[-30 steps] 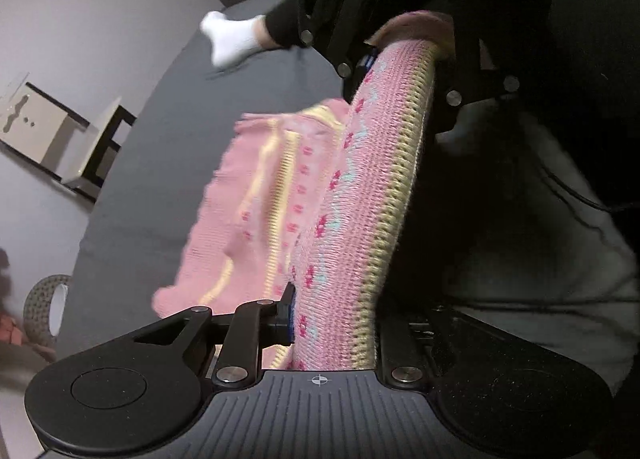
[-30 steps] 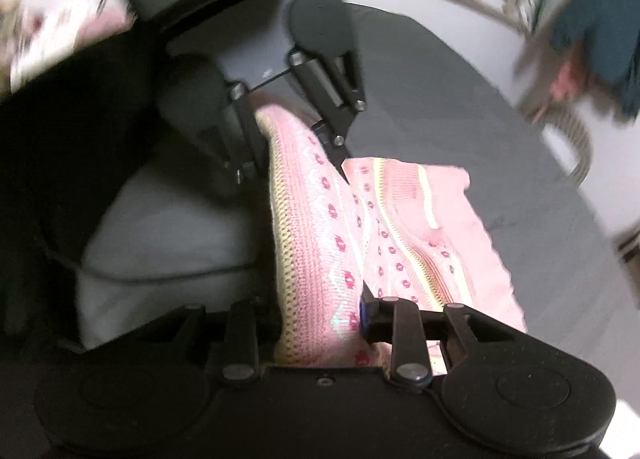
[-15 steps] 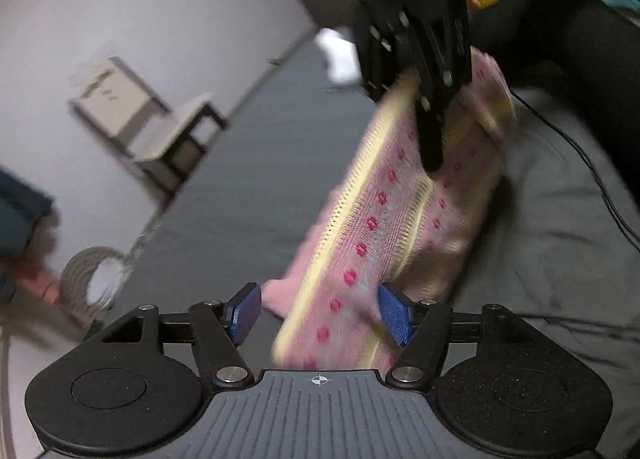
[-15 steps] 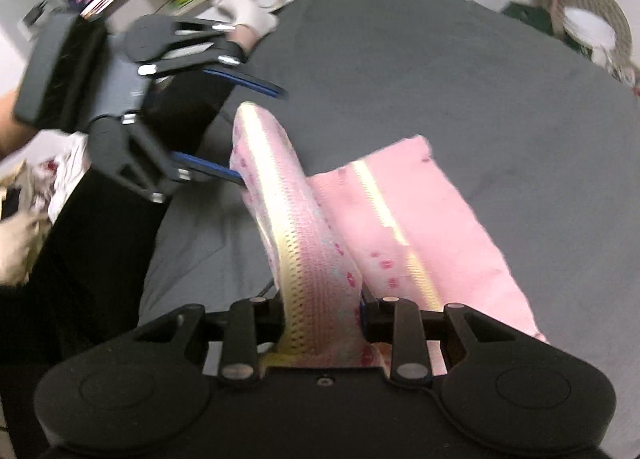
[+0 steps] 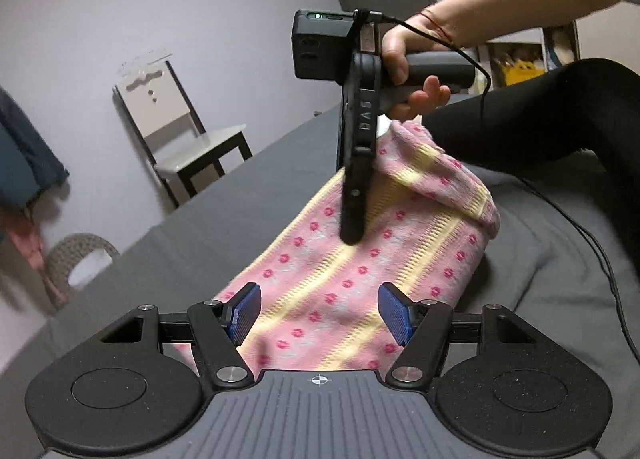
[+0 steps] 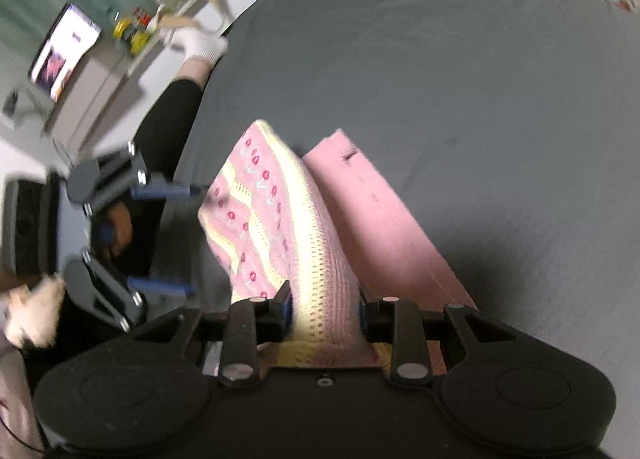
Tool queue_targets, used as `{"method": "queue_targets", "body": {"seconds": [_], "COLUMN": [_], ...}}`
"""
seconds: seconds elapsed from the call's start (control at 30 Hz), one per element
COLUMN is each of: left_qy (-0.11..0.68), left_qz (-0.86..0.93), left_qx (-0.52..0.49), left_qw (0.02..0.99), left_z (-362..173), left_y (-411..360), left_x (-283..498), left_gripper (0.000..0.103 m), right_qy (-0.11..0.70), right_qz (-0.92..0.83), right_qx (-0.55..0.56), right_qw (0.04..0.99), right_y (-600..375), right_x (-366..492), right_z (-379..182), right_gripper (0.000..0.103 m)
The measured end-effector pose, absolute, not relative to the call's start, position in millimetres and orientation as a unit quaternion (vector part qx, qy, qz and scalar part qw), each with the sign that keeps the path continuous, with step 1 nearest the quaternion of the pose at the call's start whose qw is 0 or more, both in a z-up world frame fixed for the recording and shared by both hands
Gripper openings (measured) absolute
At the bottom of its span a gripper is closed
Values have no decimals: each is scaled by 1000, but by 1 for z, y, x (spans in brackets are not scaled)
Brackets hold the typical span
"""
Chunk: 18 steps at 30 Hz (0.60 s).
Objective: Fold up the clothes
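With the left gripper (image 5: 320, 313) released beside the knit (image 5: 352, 259), the right gripper (image 6: 325, 311), grasping its edge, should lay it squarely over.

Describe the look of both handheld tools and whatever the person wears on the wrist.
Both tools are black with blue pads. The left tool has a ribbed grey body. The right tool carries a black camera box with a green light and a black cable. A thin red string circles the wrist.
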<state>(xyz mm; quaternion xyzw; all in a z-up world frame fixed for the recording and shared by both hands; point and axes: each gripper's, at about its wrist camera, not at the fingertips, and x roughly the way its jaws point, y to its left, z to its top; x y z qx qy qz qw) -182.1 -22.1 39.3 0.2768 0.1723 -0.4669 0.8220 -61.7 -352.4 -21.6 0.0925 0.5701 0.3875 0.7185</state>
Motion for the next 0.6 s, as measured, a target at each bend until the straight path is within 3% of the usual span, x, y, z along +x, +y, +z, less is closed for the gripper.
{"method": "queue_targets", "body": {"seconds": [0.2, 0.6], "left_qy": [184, 226], "left_qz": [-441, -409], "left_qx": [252, 198], "left_qw": [841, 861], "left_z": [26, 13], "left_y": [-26, -33], "left_x": [-180, -166], "left_gripper": [66, 66], "right_qy": [562, 569], "right_qz": [366, 321], "right_qx": [190, 275], "right_qw": [717, 705], "right_y": [-382, -405], "right_x": [-55, -48], "right_z": [-46, -80], "right_gripper": [28, 27]}}
